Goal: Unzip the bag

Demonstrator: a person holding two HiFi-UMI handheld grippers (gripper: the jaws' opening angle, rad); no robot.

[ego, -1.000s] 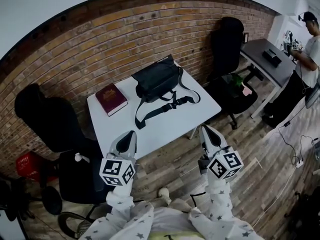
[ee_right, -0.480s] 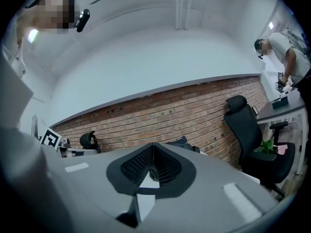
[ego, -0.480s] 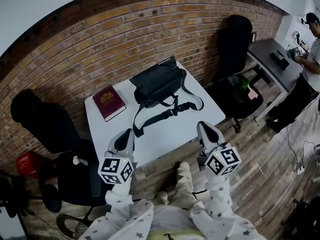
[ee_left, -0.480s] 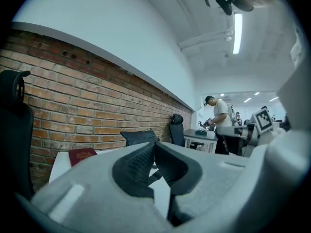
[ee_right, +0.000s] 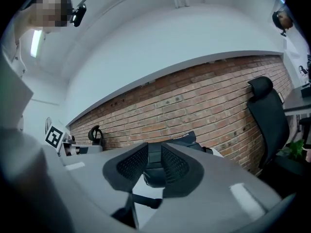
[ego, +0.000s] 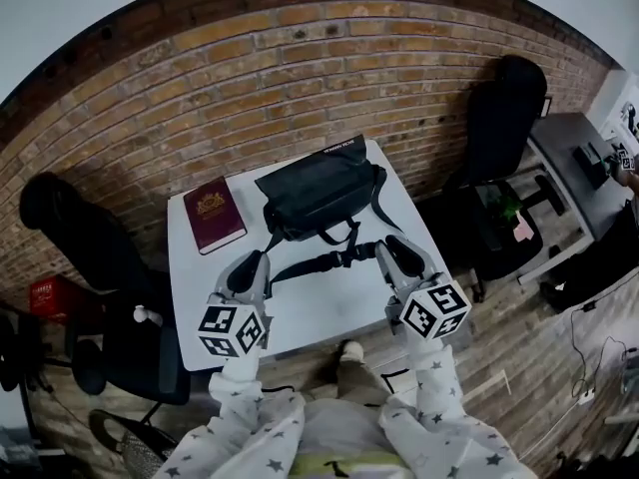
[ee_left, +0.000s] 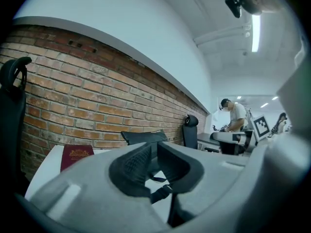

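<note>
Since the earlier frames you have brought both grippers forward from the floor side until they sit over the near part of the white surface (ego: 319, 307), and both sets of jaws have just been opening. The left gripper (ego: 250, 265) shows only a narrow slit between its jaws and the right gripper (ego: 397, 255) shows a wider one. Neither grips anything: what you see through each gap is farther off.

The black shoulder bag (ego: 321, 190) lies at the far side of the surface, close to the brick wall (ego: 300, 78). Its strap (ego: 334, 258) trails toward you and crosses between the two grippers. A maroon book (ego: 214, 215) lies to the bag's left, apart from it. You hold the grippers roughly level and aimed at the bag from either side. That probably sets up one gripper to steady the bag while the other takes the zip pull, and the parted jaws suit that. The unzipping itself has not begun.

Only the head view gives you the layout: the gap between jaws and bag, and the strap's run. The gripper views alone settle how far apart the jaws are. The left gripper view also catches a person (ee_left: 234, 118) standing at a distant desk. No view shows the zip pull clearly, so find it before you close in.
</note>
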